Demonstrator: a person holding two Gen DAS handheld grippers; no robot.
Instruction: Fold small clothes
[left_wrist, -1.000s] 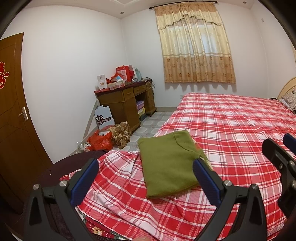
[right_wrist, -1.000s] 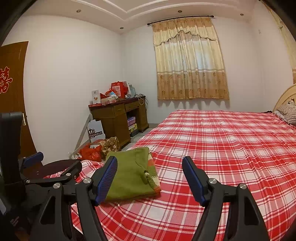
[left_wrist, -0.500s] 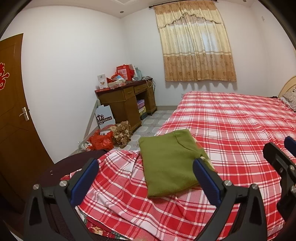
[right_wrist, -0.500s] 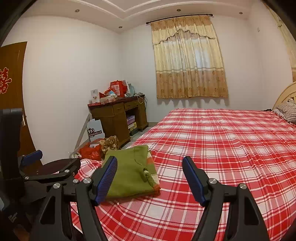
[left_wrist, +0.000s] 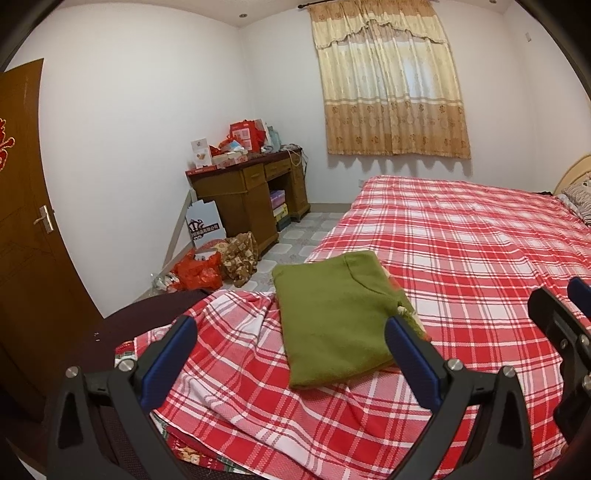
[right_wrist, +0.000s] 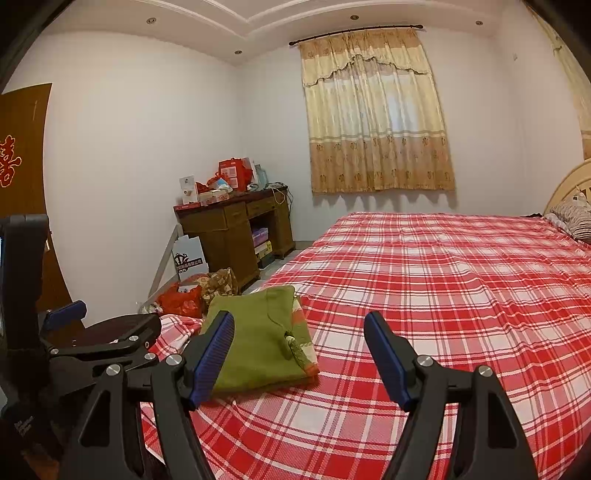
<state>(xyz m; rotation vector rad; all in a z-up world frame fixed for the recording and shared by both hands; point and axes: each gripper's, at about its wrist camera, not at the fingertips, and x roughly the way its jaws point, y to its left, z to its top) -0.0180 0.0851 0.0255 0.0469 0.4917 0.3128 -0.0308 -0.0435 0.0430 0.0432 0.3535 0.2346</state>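
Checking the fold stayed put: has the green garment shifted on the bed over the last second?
No. The green garment lies folded on the same plaid bedspread stripes near the bed corner; only the cameras drifted slightly.

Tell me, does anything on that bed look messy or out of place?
Mostly tidy. The green garment lies folded flat near the bed's corner, though a striped edge with a small tassel pokes out along one side. The plaid sheet beside it is rumpled and bunched at the corner, unlike the smooth rest.
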